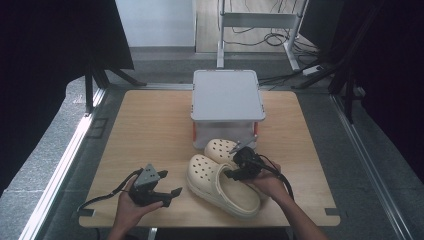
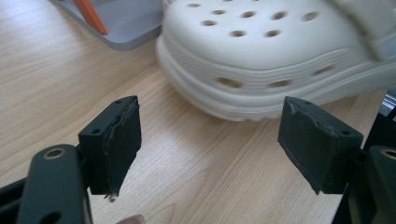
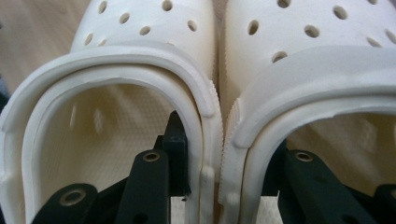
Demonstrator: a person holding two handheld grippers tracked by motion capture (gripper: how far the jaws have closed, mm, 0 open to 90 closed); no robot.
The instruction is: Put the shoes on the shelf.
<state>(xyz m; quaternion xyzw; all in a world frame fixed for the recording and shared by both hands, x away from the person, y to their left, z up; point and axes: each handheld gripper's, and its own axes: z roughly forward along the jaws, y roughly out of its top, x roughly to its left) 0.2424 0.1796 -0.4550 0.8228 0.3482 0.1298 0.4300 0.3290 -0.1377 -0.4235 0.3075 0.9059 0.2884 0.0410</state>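
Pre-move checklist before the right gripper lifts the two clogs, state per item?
1. right gripper has one jaw inside each clog, the adjoining side walls pinched between them in the right gripper view: ok.
2. left clog and right clog sit side by side, walls touching: ok.
3. Grip firm enough to carry both: cannot tell, the pads are largely hidden by the walls.
4. left gripper is open, nothing between its jaws, short of the clog's toe: ok.
5. grey box lid is closed, so no drop-in there yet: not ok.
6. Clogs off the table: cannot tell.
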